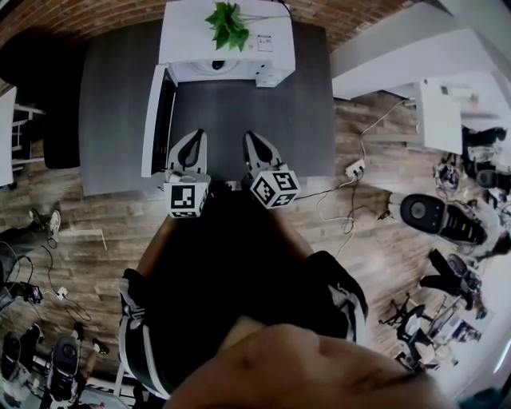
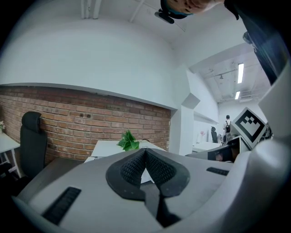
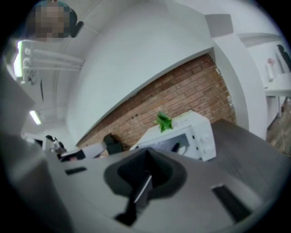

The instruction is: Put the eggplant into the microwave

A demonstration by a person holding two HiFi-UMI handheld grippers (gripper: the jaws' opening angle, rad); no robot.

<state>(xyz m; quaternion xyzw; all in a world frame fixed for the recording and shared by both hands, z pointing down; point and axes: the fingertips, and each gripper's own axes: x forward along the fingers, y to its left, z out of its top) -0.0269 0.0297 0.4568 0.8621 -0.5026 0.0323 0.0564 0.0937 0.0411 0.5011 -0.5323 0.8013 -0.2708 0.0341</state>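
A white microwave (image 1: 227, 49) stands at the far end of the grey table (image 1: 311, 120), its door (image 1: 156, 120) swung open to the left. A small dark thing, apparently the eggplant (image 3: 175, 146), lies inside the cavity. From the head view it is only a dark spot (image 1: 215, 65). My left gripper (image 1: 197, 136) and right gripper (image 1: 250, 137) hover side by side over the table's near edge, pointing at the microwave. Both are shut with nothing between the pads, as the left gripper view (image 2: 145, 151) and the right gripper view (image 3: 146, 159) show.
A green plant (image 1: 229, 24) sits on top of the microwave. A black office chair (image 1: 60, 120) stands left of the table. A power strip (image 1: 354, 168) and cables lie on the wooden floor to the right, beside a white desk (image 1: 439, 112).
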